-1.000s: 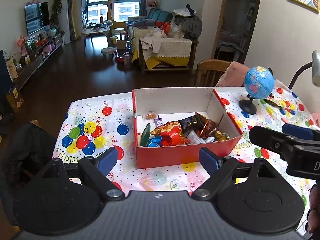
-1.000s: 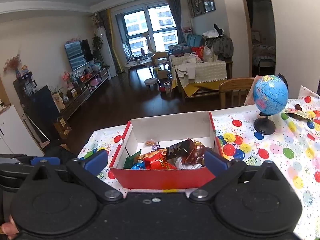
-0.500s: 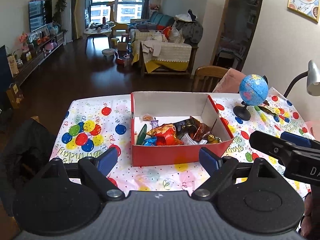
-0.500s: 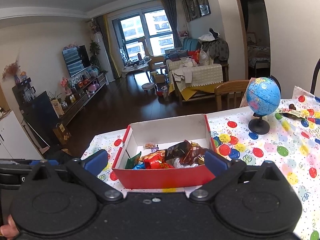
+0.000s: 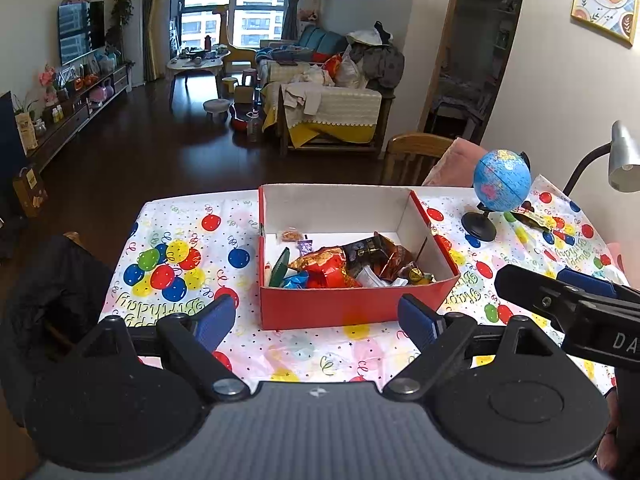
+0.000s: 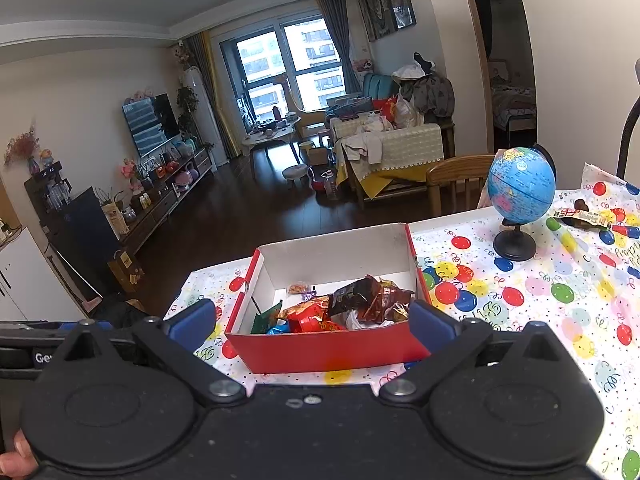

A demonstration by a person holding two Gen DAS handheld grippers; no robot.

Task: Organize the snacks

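Both tongs are held side by side at the near edge, the left tongs (image 5: 316, 320) and the right tongs (image 6: 312, 322) spread wide, gripping nothing.

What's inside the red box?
The red box holds a heap of snack packets against its near wall, plus one small snack farther back. Whatever lies under the heap is covered.

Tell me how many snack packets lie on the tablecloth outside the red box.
1: a snack packet lies right of the globe, outside the red box. Others may be hidden out of frame.
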